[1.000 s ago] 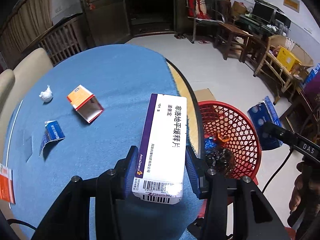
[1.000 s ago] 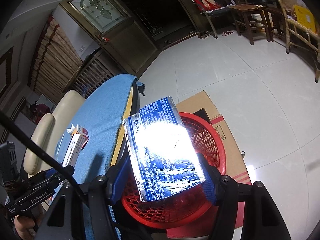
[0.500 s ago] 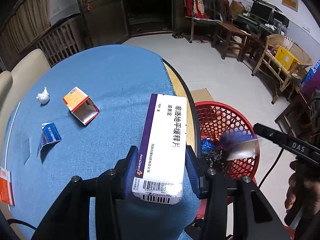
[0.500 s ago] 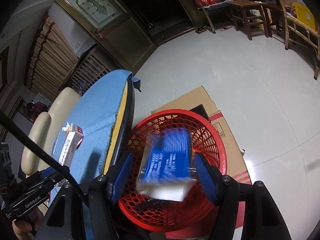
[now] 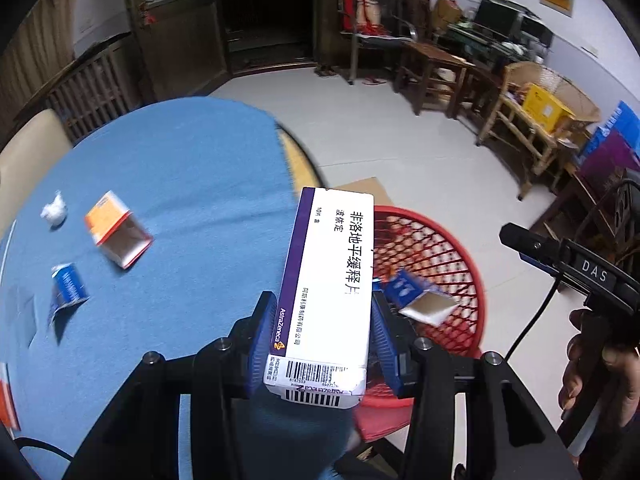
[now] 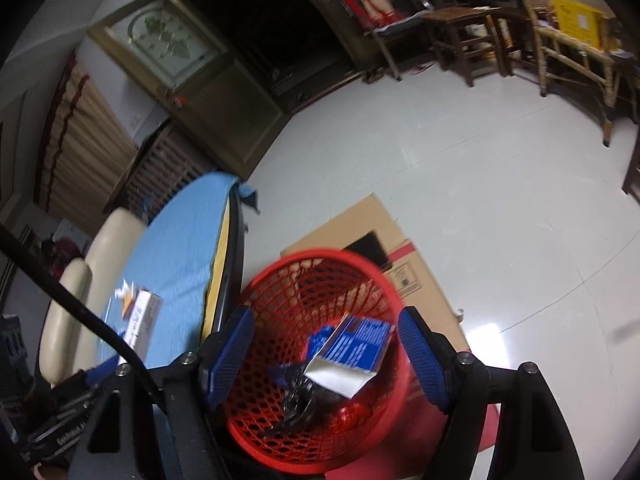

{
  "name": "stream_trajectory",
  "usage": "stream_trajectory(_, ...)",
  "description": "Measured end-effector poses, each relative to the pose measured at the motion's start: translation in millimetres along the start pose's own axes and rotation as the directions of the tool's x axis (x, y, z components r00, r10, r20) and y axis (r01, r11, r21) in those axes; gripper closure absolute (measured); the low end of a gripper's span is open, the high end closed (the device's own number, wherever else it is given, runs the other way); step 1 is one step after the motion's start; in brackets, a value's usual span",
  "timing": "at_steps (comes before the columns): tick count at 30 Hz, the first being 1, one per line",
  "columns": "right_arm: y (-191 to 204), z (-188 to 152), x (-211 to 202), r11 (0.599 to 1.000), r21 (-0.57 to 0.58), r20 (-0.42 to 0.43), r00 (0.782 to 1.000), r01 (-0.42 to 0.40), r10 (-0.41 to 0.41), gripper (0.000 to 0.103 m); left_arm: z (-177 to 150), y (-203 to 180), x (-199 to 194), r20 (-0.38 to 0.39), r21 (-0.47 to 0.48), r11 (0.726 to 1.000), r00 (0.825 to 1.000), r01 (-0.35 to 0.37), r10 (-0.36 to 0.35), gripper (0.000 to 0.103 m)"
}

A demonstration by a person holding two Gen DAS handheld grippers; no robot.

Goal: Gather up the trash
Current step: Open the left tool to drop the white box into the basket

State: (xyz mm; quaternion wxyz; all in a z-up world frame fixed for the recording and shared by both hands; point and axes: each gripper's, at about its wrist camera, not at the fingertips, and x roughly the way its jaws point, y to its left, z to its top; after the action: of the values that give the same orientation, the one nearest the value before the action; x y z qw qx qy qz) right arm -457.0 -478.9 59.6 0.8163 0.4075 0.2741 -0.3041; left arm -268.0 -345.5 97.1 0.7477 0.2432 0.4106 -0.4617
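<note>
My left gripper [image 5: 322, 344] is shut on a white and purple medicine box [image 5: 328, 288], held above the table's right edge beside the red mesh basket [image 5: 452, 248]. My right gripper [image 6: 326, 356] is open and empty above the basket [image 6: 312, 360]. A blue and silver packet [image 6: 352, 356] lies inside the basket on dark crumpled trash; it also shows in the left wrist view [image 5: 420, 296]. On the blue tablecloth [image 5: 180, 200] lie an orange and white carton [image 5: 118, 234], a small blue packet [image 5: 68, 288] and a white paper ball [image 5: 54, 210].
The basket stands on flattened cardboard [image 6: 400, 248] on the tiled floor. A cream chair [image 6: 80, 288] stands at the table's far side. Wooden chairs and tables [image 5: 440, 68] line the far wall. An orange item [image 5: 8, 400] lies at the table's left edge.
My right gripper opened and the blue packet fell from it into the red basket. My left gripper moved right toward the basket with the medicine box still in it.
</note>
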Motion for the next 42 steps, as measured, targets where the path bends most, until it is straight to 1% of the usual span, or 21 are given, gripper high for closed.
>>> stream_trajectory(3,-7.0,5.4,-10.0,1.000,0.016,0.026,1.000,0.012,-0.012,0.025,5.9,-17.5,7.5,-0.008,0.035,0.998,0.999,0.043,-0.043,0.054)
stream_trajectory(5,-12.9,8.3,-16.9,0.999,0.030,0.040,0.999,0.022,-0.023,0.025,11.5,-26.8,18.2,-0.040,0.037,0.994,0.995,0.098,-0.097,0.052)
stream_trajectory(6,-14.8,9.6,-19.0,0.999,0.034,0.043,0.999,0.023,-0.025,0.025,13.8,-29.6,23.0,-0.054,0.035,0.993,0.993,0.110,-0.108,0.041)
stream_trajectory(7,-17.3,10.5,-21.9,0.999,0.041,0.048,0.998,0.028,-0.030,0.025,15.5,-31.7,28.0,-0.067,0.035,0.993,0.992,0.114,-0.111,0.033)
stream_trajectory(8,-18.6,11.1,-23.8,0.999,0.045,0.050,0.998,0.031,-0.033,0.025,16.6,-33.1,33.1,-0.081,0.035,0.994,0.991,0.108,-0.105,0.019)
stream_trajectory(10,-20.3,12.4,-27.5,0.998,0.047,0.054,0.998,0.034,-0.036,0.025,16.4,-32.0,37.5,-0.092,0.034,0.995,0.992,0.091,-0.087,0.019)
stream_trajectory(11,-20.5,12.9,-29.5,0.998,0.045,0.056,0.998,0.036,-0.038,0.025,15.5,-28.9,35.6,-0.088,0.026,0.995,0.992,0.095,-0.092,0.019)
stream_trajectory(15,-18.7,14.2,-32.8,0.998,0.039,0.061,0.997,0.040,-0.042,0.025,12.2,-6.7,21.4,-0.042,-0.027,0.995,0.994,0.097,-0.098,0.019)
stream_trajectory(18,-13.2,13.9,-28.9,0.999,0.032,0.054,0.998,0.033,-0.035,0.025,4.5,23.0,11.1,-0.016,-0.103,0.992,0.997,0.070,-0.072,0.019)
stream_trajectory(19,-9.6,13.4,-26.5,0.999,0.025,0.049,0.998,0.029,-0.030,0.025,-0.9,37.4,6.7,-0.009,-0.140,0.988,0.998,0.066,-0.068,0.019)
stream_trajectory(21,1.0,11.7,-21.1,1.000,0.004,0.036,0.999,0.017,-0.017,0.025,-8.6,57.4,1.7,-0.002,-0.186,0.981,0.999,0.050,-0.051,0.019)
stream_trajectory(22,4.8,10.6,-19.0,1.000,-0.004,0.031,0.999,0.014,-0.014,0.025,-15.7,70.4,-2.3,0.004,-0.215,0.976,0.999,0.034,-0.034,0.019)
stream_trajectory(24,18.2,8.2,-11.7,1.000,-0.031,0.010,1.000,0.002,-0.002,0.025,-29.3,93.3,-7.3,0.008,-0.267,0.964,1.000,0.006,-0.004,0.019)
stream_trajectory(26,31.3,6.0,-4.9,0.998,-0.060,-0.009,1.000,-0.008,0.007,0.025,-42.3,118.5,-10.2,0.001,-0.330,0.944,1.000,-0.018,0.020,0.019)
stream_trajectory(28,45.9,2.9,1.6,0.996,-0.090,-0.029,0.999,-0.019,0.017,0.025,-60.0,146.2,-13.8,-0.003,-0.405,0.914,0.999,-0.034,0.036,0.019)
stream_trajectory(33,87.4,-13.3,18.9,0.982,-0.181,-0.086,0.995,-0.056,0.041,0.025,-98.1,197.6,-19.9,-0.018,-0.532,0.843,0.997,-0.074,0.077,0.019)
stream_trajectory(36,114.3,-23.3,28.1,0.970,-0.230,-0.122,0.991,-0.078,0.051,0.025,-115.8,220.7,-24.5,-0.018,-0.578,0.811,0.995,-0.088,0.095,0.019)
stream_trajectory(40,150.0,-35.8,41.4,0.948,-0.300,-0.167,0.984,-0.105,0.056,0.026,-137.0,242.1,-31.0,-0.013,-0.619,0.780,0.994,-0.096,0.112,0.019)
stream_trajectory(42,168.1,-40.8,48.3,0.935,-0.333,-0.185,0.981,-0.118,0.058,0.025,-144.0,250.2,-33.4,-0.010,-0.632,0.769,0.993,-0.095,0.114,0.019)
